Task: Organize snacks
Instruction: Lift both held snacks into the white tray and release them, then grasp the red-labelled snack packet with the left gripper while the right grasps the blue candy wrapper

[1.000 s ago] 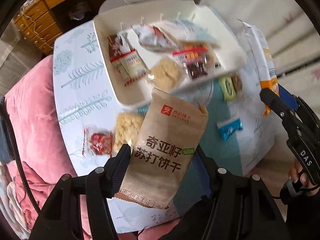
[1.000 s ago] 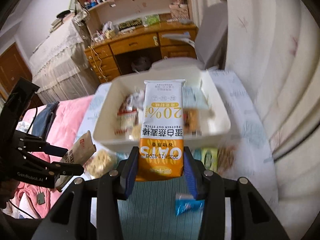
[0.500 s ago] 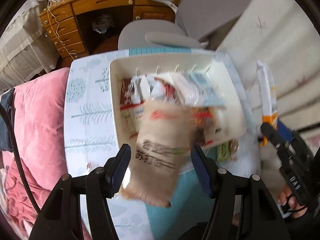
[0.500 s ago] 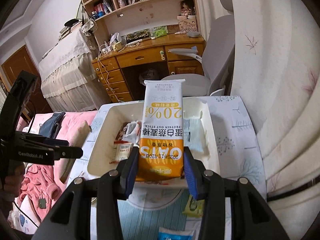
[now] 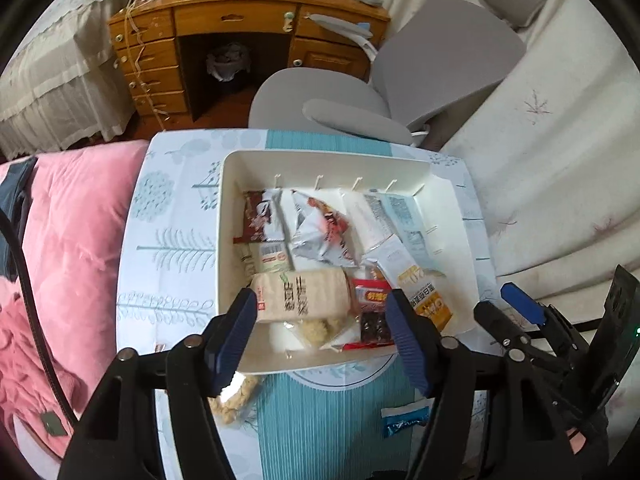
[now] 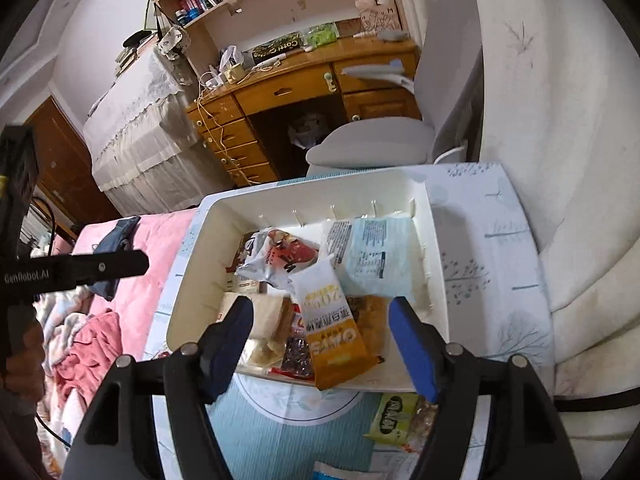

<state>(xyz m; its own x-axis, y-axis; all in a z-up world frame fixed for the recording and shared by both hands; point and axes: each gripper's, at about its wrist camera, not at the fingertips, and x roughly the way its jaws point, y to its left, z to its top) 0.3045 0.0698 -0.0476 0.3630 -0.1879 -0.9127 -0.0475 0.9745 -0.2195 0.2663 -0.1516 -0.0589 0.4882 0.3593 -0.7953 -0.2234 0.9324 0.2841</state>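
A white tray (image 5: 222, 240) on the patterned table holds several snack packs. My left gripper (image 5: 320, 340) hangs over its near end with its jaws opening. The brown cracker pack (image 5: 300, 298) lies flat in the tray beyond them, and the right pad does not reach it. My right gripper (image 6: 322, 336) is over the same end, its jaws opening too. The orange and white oat bar pack (image 6: 330, 320) lies free in the tray (image 6: 188, 280), its lower end over the front rim. In the left wrist view the right gripper (image 5: 508, 312) shows at the right.
On the table in front of the tray lie a rice cracker pack (image 5: 236, 396), a blue candy (image 5: 404, 420) and a green snack pack (image 6: 392, 416). A pink blanket (image 5: 72, 240) borders the table on the left, and a grey chair (image 5: 340, 96) stands behind it.
Both grippers came forward over the tray with their packs and let go. The cracker pack and the oat bar pack now lie in the tray, and both pairs of jaws stand wider.
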